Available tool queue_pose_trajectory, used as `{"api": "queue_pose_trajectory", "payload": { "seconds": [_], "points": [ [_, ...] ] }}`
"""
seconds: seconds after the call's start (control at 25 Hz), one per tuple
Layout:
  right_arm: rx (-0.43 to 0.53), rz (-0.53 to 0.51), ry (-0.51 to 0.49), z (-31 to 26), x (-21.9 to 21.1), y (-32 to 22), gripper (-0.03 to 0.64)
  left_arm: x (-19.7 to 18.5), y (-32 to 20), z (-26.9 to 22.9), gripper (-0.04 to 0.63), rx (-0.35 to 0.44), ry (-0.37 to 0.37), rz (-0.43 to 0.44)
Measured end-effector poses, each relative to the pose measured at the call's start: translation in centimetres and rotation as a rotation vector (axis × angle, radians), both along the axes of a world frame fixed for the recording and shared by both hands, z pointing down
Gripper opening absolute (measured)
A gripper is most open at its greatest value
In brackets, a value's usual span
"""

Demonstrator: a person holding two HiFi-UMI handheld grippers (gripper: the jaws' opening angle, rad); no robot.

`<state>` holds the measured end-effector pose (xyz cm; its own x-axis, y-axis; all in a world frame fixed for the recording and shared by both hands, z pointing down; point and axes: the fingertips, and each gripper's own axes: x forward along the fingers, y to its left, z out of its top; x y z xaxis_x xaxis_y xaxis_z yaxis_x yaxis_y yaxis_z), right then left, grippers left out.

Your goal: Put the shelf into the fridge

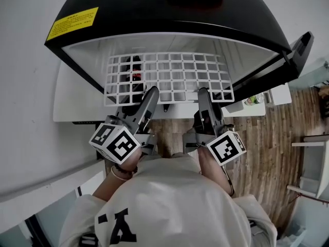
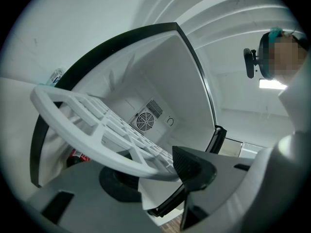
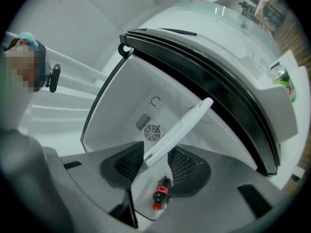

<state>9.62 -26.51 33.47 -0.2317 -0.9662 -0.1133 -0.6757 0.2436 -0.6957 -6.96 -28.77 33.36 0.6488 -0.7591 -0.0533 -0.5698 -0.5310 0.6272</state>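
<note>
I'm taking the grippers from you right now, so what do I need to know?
Left gripper: shut on the near edge of the shelf.
Right gripper: shut on that same edge.
Shelf: about level, partly inside the open fridge, above a cola bottle lying on the fridge floor.
Done: shelf is gripped and started into the opening.
Left: slide it fully in, seat it, then let go.

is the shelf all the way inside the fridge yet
No, the shelf sticks out of the open fridge, its front edge clamped in the jaws of the left gripper and right gripper.
</note>
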Motion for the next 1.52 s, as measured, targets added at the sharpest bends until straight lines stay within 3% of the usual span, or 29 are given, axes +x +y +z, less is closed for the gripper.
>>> {"api": "queue_pose_trajectory", "payload": {
  "seconds": [0.64,1.52],
  "points": [
    [-0.038,-0.13,0.024,0.0,-0.3,-1.2,0.16,-0.3,-1.5,-0.3,0.187,-0.013,-0.034,-0.109],
    [-0.02,-0.104,0.019,-0.1,-0.2,-3.8,0.16,0.0,-3.9,-0.3,0.187,-0.002,-0.024,-0.088]
  ]
}}
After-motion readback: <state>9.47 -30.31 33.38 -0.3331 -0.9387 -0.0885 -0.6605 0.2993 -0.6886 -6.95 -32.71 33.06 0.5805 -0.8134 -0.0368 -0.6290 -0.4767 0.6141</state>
